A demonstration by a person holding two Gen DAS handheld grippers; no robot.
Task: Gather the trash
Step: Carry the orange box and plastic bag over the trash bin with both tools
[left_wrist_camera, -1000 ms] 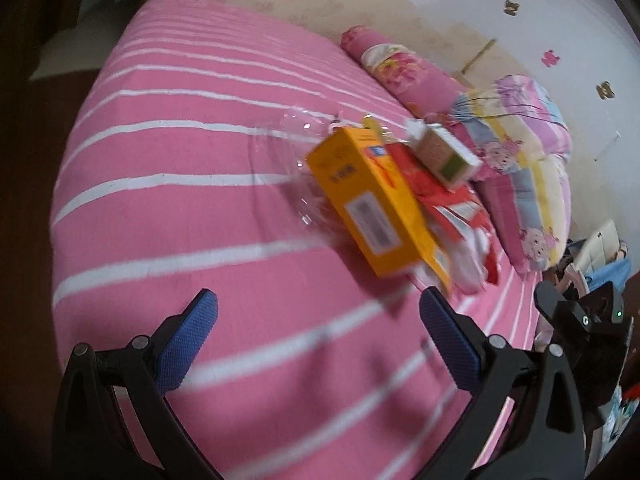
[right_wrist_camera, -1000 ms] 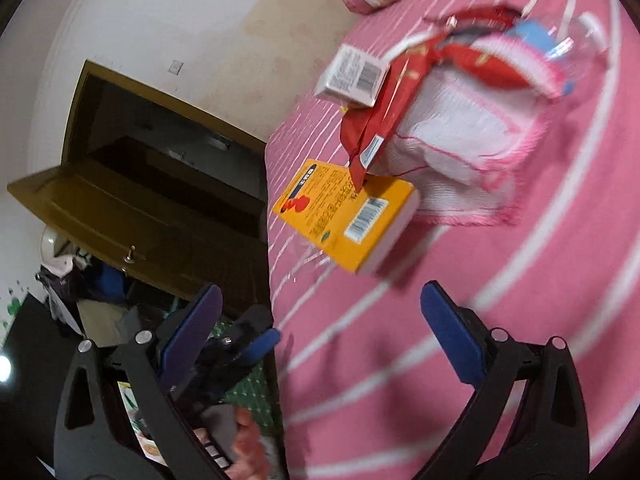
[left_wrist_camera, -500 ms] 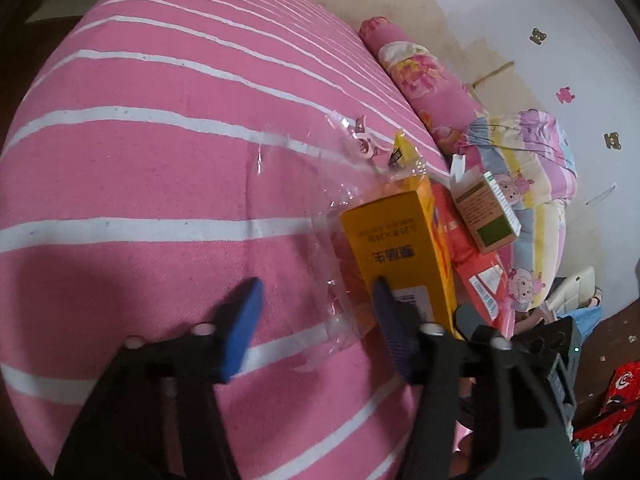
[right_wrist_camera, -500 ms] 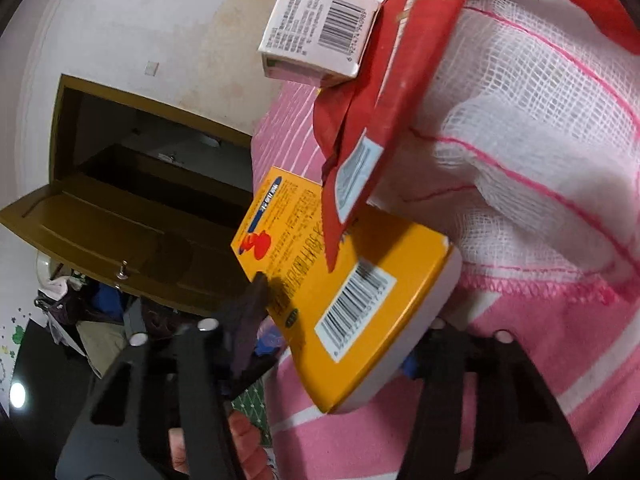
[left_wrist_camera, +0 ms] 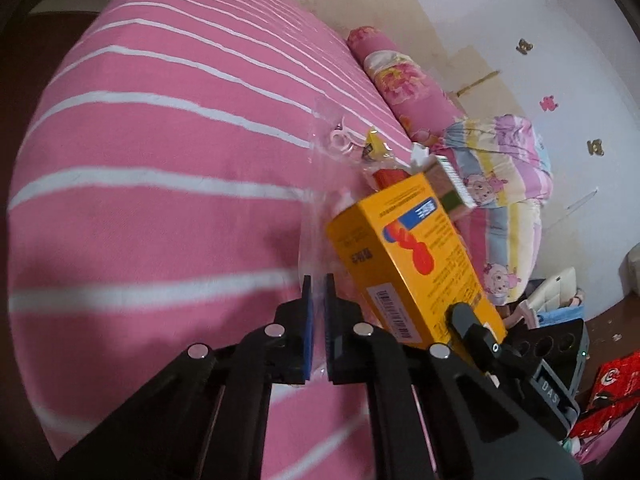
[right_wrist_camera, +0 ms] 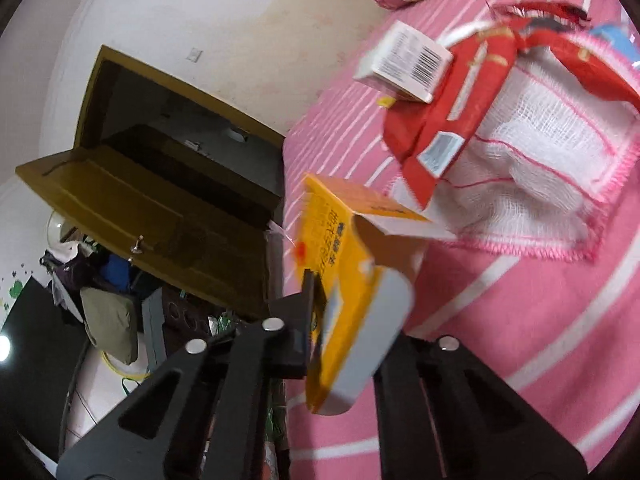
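Yellow carton (right_wrist_camera: 348,280): one, held off the bed in the right gripper (right_wrist_camera: 344,320), jaws clamped across its flat faces. Its open top flap points up and away toward the bed; its long axis runs from the jaws forward, tilted. In the left wrist view the same carton (left_wrist_camera: 408,252) lies with its long axis running from the far bed toward the camera, barcode end nearest the right gripper (left_wrist_camera: 476,328).

Left gripper (left_wrist_camera: 318,312): jaws drawn narrow, blue pads nearly together, pinching the edge of a clear plastic bag (left_wrist_camera: 320,184). One bag counted; it lies on the pink striped bed (left_wrist_camera: 160,140) just left of the carton, with a small pink ring-shaped item inside.

Other trash on the bed, right wrist view: one small white box (right_wrist_camera: 404,64) with a barcode, touching one red wrapper (right_wrist_camera: 448,120). The wrapper rests partly over one white gauze cloth (right_wrist_camera: 540,160) with pink edging. The small box (left_wrist_camera: 448,184) also shows behind the carton in the left view.

One pink floral bolster (left_wrist_camera: 396,80) and one folded pastel quilt (left_wrist_camera: 504,172) sit at the far side of the bed.
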